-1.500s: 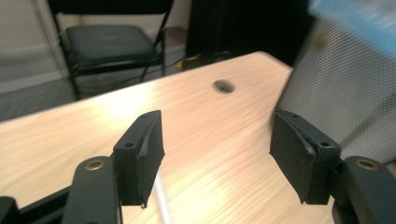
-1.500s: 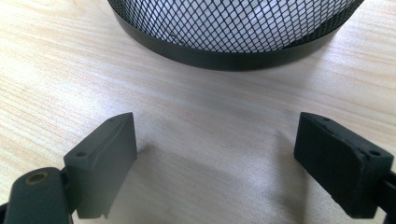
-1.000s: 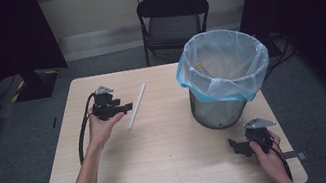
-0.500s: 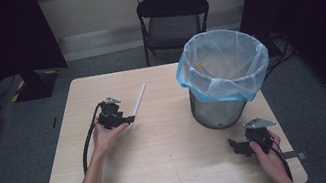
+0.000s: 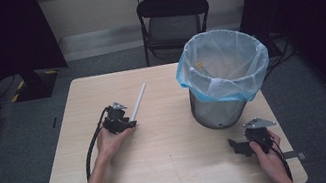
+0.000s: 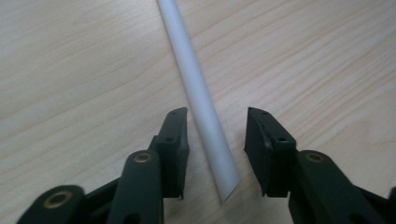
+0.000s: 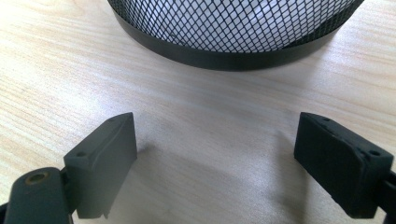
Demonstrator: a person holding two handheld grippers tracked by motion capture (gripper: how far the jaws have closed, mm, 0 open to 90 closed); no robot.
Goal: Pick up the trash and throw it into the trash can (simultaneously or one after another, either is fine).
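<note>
left hand-held gripper (image 6: 215,140): jaws apart, straddling white tube (image 6: 198,100) end for a pinch | right hand-held gripper (image 7: 219,163): jaws wide apart, idle beside mesh bin (image 7: 233,32) | tabletop (image 5: 185,169)

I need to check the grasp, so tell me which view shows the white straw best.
The left gripper view: the white straw lies close up between the open left gripper, its cut end clear. The high view shows its whole length, small, on the table.

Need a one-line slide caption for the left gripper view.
Left tool open, jaws straddling the near end of a white tube lying on the wooden table.
</note>
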